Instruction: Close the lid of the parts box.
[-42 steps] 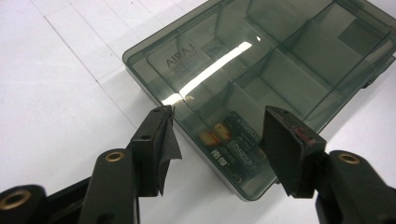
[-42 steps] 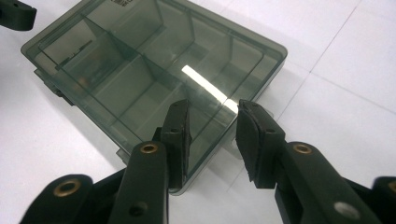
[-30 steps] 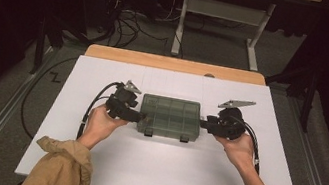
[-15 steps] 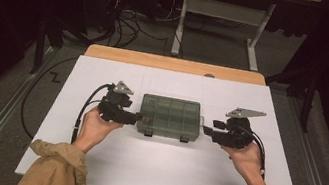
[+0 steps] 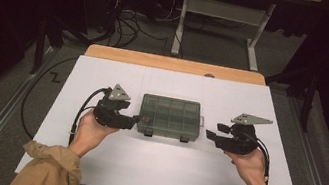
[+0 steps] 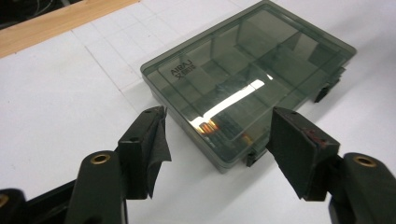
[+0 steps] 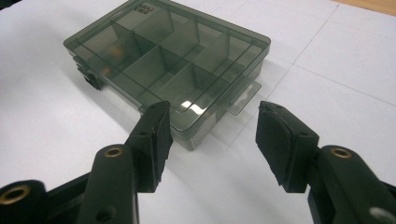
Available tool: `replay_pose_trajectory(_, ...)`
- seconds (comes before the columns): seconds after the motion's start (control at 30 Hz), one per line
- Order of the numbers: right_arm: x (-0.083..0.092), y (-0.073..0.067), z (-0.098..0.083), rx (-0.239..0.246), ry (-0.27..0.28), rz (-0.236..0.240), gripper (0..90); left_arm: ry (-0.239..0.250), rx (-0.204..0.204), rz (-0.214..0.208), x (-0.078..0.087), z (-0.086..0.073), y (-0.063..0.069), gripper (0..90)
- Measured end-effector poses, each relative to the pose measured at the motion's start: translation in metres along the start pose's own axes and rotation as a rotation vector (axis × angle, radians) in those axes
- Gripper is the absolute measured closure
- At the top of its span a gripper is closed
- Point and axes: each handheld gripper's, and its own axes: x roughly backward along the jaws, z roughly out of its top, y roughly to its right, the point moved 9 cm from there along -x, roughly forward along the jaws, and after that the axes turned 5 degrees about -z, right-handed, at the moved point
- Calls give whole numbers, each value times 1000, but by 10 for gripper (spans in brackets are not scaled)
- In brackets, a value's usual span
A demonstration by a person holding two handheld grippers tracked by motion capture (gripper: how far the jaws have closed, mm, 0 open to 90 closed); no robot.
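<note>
A: Starting at your left: your left gripper sits just off the left end of the smoked-grey compartment box, tips close to its near corner. In the left gripper view the jaws stand wide, nothing clamped; they have just been opening and then eased in a touch. The box's corner lies beyond the gap, not pressed by either pad.

B: And the box itself?

A: Flat on the white table sheet, about midway between your two hands, lid closed. You can read the dividers through the tinted lid in the right gripper view, and two dark latches sit on the long edge facing you. Something small and orange glints inside near your left gripper; what it is I cannot tell.

B: Over to the right?

A: Your right gripper is set clear of the box's right end, white sheet showing between them in the high view. Its jaws are apart too, and have just been opening, with nothing between them. In the right gripper view the box's clear hanging tab points out of that end toward the open gap, untouched.

B: So neither hand has it?

A: Neither. Your hands cradle both tools low above the sheet, tips aimed inward at the box from either end.
</note>
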Motion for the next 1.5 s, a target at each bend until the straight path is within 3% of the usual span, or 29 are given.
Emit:
replay_pose_trajectory(0.13, 1, 2, -4, -8, 7, 0, 470, 19, -15, -25, 10, -1, 7, 362)
replay_pose_trajectory(0.23, 2, 3, -7, -9, 12, -1, 480, 41, -21, -31, 14, -2, 5, 355)
replay_pose_trajectory(0.37, 5, 2, -8, -16, 22, 3, 480, 57, 14, -23, 16, -1, -4, 356)
replay_pose_trajectory(0.8, 15, 3, -15, -21, 53, 6, 478, 73, 35, -39, 24, -9, -6, 366)
replay_pose_trajectory(1.17, 24, 6, -20, -32, 78, 3, 471, 109, 58, -43, 34, -5, -12, 356)
replay_pose_trajectory(1.5, 28, 7, -28, -13, 90, -16, 463, 123, 75, -43, 42, -9, -17, 352)
